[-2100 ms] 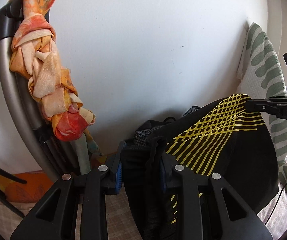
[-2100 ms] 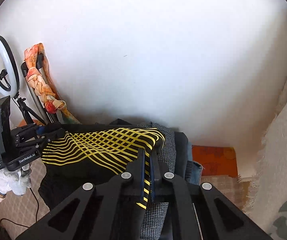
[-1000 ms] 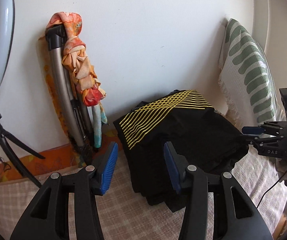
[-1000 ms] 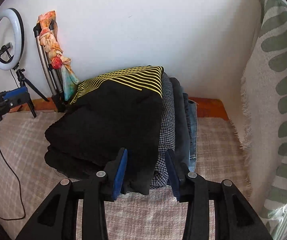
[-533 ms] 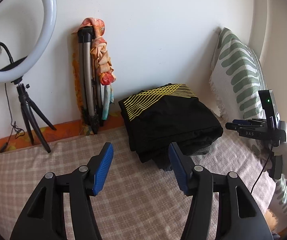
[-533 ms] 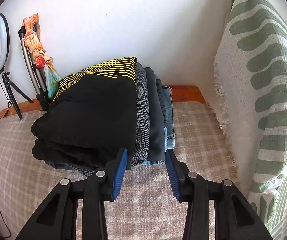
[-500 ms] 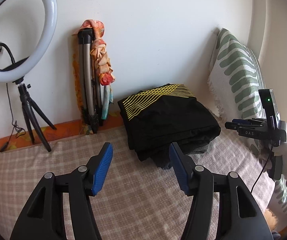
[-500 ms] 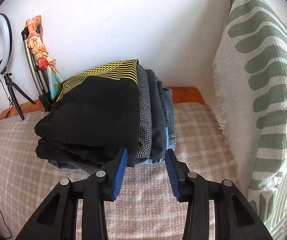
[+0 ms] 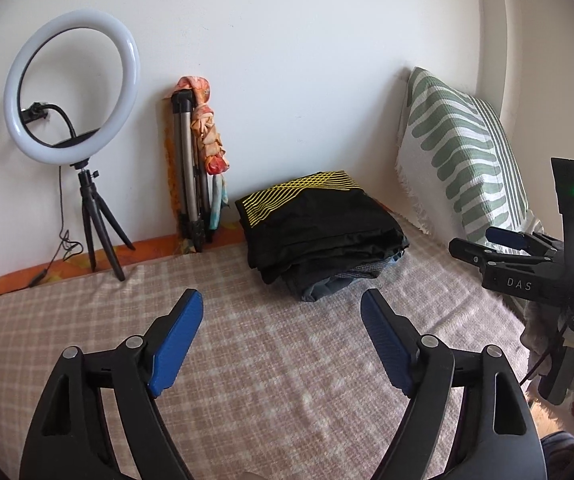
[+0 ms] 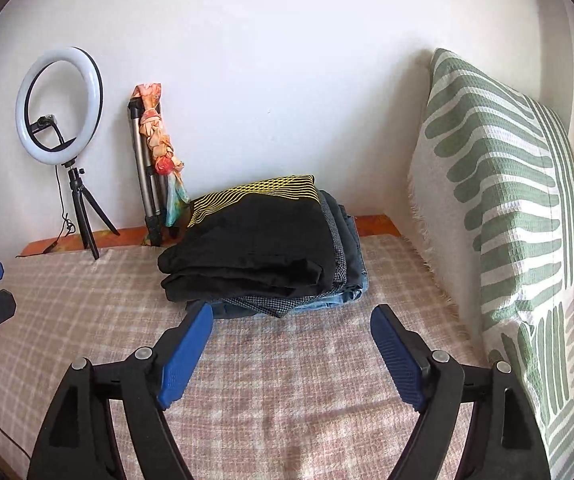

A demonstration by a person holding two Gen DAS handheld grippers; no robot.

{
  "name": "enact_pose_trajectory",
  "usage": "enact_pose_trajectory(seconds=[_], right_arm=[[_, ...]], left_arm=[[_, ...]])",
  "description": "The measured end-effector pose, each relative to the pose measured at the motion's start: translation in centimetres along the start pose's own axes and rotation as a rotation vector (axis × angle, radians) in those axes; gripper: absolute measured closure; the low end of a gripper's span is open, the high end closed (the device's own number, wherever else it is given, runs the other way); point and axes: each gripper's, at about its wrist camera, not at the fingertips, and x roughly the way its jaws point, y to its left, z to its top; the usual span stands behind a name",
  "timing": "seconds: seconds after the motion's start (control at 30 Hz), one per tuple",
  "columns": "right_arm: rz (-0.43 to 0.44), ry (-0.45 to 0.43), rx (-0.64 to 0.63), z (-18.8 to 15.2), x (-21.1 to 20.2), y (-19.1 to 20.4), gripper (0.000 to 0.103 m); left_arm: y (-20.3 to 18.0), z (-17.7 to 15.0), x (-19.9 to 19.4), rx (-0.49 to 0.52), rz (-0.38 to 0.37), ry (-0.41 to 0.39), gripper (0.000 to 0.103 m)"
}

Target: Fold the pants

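Black pants with yellow line print [image 9: 319, 220] lie folded on top of a stack of folded clothes [image 10: 343, 276] on the checked bed cover, near the back wall; they also show in the right wrist view [image 10: 263, 236]. My left gripper [image 9: 283, 312] is open and empty, above the bed in front of the stack. My right gripper [image 10: 291, 324] is open and empty, close in front of the stack. It also shows at the right edge of the left wrist view [image 9: 499, 244].
A ring light on a small tripod [image 9: 67, 88] and a folded tripod with an orange scarf [image 9: 195, 160] stand against the back wall on the left. A green-striped cushion [image 10: 507, 208] leans upright on the right. The checked bed cover [image 9: 271, 380] fills the foreground.
Both grippers let go of the black pants, opened wide and pulled back from the stack. The pants now rest on top of the stack.
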Motion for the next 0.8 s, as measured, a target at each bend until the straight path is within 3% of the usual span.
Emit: enact_pose_trajectory(seconds=[0.33, 0.47, 0.8], right_arm=[[-0.016, -0.057, 0.052, -3.1, -2.6, 2.1, 0.010], [-0.046, -0.088, 0.065, -4.0, -2.7, 2.3, 0.002], [-0.060, -0.123, 0.043, -4.6, -2.9, 2.5, 0.000]], left_arm=[[0.2, -3.0, -0.8, -0.028, 0.026, 0.008, 0.021], [0.2, -3.7, -1.0, -0.010, 0.034, 0.004, 0.021], [-0.2, -4.9, -1.1, 0.021, 0.110, 0.027, 0.015]])
